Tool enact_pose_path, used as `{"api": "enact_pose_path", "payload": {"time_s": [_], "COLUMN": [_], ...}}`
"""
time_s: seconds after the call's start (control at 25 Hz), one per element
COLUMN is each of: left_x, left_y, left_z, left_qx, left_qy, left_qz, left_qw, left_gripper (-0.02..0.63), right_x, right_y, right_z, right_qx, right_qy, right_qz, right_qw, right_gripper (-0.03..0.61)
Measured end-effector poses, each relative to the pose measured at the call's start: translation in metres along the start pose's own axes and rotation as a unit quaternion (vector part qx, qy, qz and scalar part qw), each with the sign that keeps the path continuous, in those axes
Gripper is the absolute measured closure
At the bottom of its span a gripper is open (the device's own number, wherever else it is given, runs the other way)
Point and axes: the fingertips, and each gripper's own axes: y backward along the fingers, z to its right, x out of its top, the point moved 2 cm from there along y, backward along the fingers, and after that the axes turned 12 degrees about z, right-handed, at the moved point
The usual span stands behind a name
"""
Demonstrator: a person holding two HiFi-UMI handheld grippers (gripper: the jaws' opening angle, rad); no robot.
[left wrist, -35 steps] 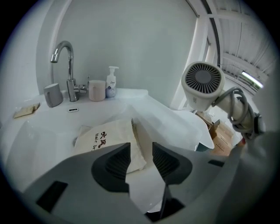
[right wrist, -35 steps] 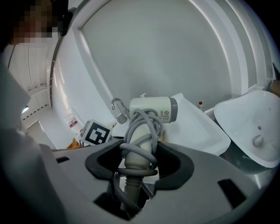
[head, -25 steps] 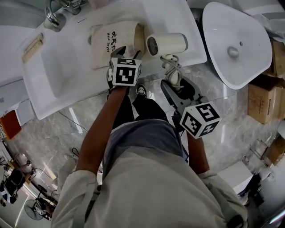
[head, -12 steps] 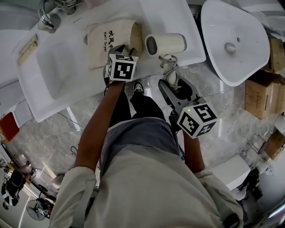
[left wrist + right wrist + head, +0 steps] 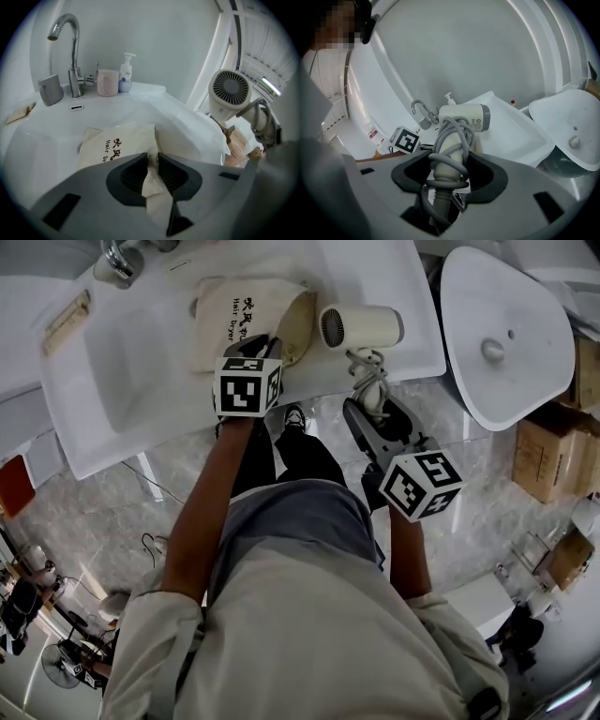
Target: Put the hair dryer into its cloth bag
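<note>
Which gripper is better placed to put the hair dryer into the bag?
Right. The right gripper holds the hair dryer beside the bag; the left gripper has just closed on the bag's edge.

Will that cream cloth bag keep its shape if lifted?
Probably floppy: the edge of the cloth bag crumples between the jaws of the left gripper, which have just been closing. Likely light: it lies flat. On the smooth white basin it may slide when pushed.

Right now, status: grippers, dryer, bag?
Left gripper jaws just closing, pinching cloth bag edge. Right gripper clamped on hair dryer handle, cord wrapped. Dryer outside bag, beside its mouth.
</note>
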Motion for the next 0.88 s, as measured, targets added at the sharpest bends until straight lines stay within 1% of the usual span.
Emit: {"api": "enact_pose_path", "payload": {"time_s": [0.28, 0.76, 0.88], "left_x": [-0.005, 0.002, 0.004], "left_y": [0.021, 0.046, 0.050], "left_z": [-0.010, -0.025, -0.028], "left_qx": [0.005, 0.006, 0.007], "left_qy": [0.039, 0.080, 0.088], "left_qz": [0.015, 0.048, 0.056], "left_qw": [0.9991, 0.9956, 0.9945], "left_gripper": [0.543, 0.549, 0.549], "right_x": [-0.003, -0.024, -0.031], "right_y": [-0.008, -0.013, -0.016], "right_z": [-0.005, -0.019, -0.022], "right_qx": [0.011, 0.028, 0.035], "right_qy": [0.007, 0.024, 0.015], "right_qz": [-0.016, -0.062, -0.078], "right_qw": [1.000, 0.997, 0.996], "right_gripper": [0.348, 0.348, 0.348]}}
